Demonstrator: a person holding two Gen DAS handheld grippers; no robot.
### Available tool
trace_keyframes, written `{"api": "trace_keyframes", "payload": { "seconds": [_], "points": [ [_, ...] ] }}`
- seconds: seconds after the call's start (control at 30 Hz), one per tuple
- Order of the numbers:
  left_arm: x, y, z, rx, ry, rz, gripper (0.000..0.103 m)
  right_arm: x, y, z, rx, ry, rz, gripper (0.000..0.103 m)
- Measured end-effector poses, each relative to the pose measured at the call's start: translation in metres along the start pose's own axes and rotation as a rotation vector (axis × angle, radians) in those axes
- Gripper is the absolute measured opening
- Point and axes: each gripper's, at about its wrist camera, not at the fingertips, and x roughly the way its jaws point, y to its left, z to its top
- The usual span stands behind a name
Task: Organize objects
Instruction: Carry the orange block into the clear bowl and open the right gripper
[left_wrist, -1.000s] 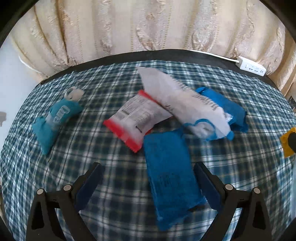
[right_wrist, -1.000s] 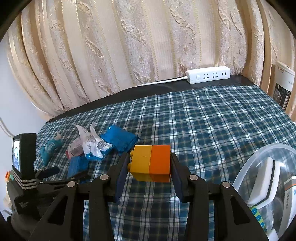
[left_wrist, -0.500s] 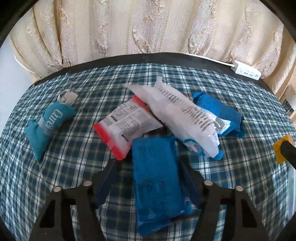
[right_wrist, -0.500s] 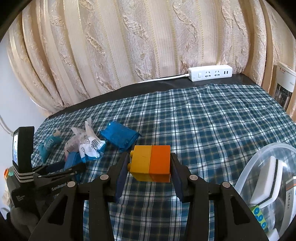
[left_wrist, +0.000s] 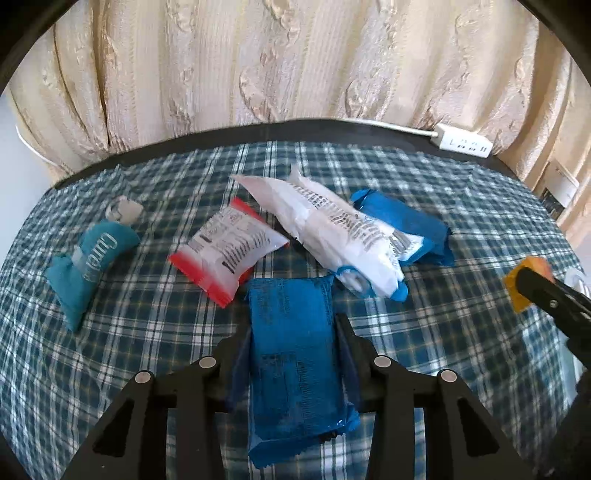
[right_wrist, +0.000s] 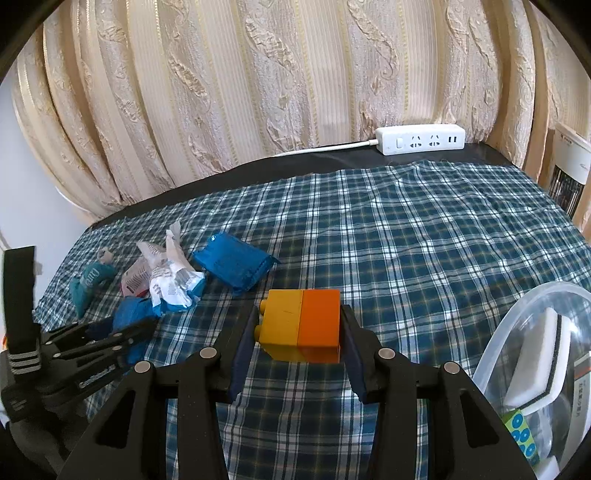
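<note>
1. The left gripper (left_wrist: 293, 363) has its two pads pressed against the long sides of a blue packet (left_wrist: 291, 362) that lies flat on the plaid cloth (left_wrist: 147, 332); the jaws sit narrow, clamped on it.
2. The near end of that packet runs down between the gripper's arms, and its print is too dark to read.
3. Just beyond it lies a red-edged white sachet (left_wrist: 229, 251), and to the right of that a crumpled white wrapper (left_wrist: 332, 236) with grey print that I cannot make out.
4. The wrapper lies over part of a second blue packet (left_wrist: 406, 225), hiding its left end.
5. Off to the left, apart from the pile, sits a teal pouch (left_wrist: 88, 269) with a pale cap; its lettering is only partly legible.
6. The right gripper (right_wrist: 297, 326) holds a yellow-and-orange block (right_wrist: 301, 321) squeezed between its pads, lifted just clear of the cloth.
7. The block's underside is in shadow; its studs show on the yellow side only.
8. At the right edge a clear tub (right_wrist: 532, 332) is cut off by the frame; a white sponge with a dark edge (right_wrist: 535, 358) stands inside, and the other contents are hard to identify.
9. A white power strip (right_wrist: 421, 138) lies at the far edge of the table by the beige curtain (right_wrist: 258, 92).
</note>
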Motion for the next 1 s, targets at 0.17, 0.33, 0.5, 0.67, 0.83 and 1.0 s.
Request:
{"api": "trace_keyframes", "payload": {
  "seconds": [0.17,0.33,0.5,0.67,0.83,1.0],
  "points": [
    [-0.020,-0.005,0.000,0.019,-0.058,-0.015,0.044,0.000,-0.001,0.001,0.004,0.006,-0.001,0.045],
    [-0.034,-0.010,0.000,0.028,-0.091,-0.039,0.044,-0.001,-0.002,0.002,0.002,-0.004,0.000,0.045],
    [-0.042,-0.017,-0.003,0.041,-0.105,-0.060,0.044,-0.004,-0.001,0.002,0.002,-0.018,-0.004,0.045],
    [-0.044,-0.025,-0.006,0.063,-0.105,-0.075,0.044,-0.009,-0.002,0.003,0.003,-0.041,-0.011,0.045],
    [-0.050,-0.031,-0.008,0.074,-0.109,-0.090,0.044,-0.018,-0.006,0.006,0.016,-0.074,-0.017,0.045],
    [-0.058,-0.034,-0.010,0.083,-0.131,-0.104,0.044,-0.033,-0.024,0.011,0.097,-0.118,-0.026,0.045]
  ]
}}
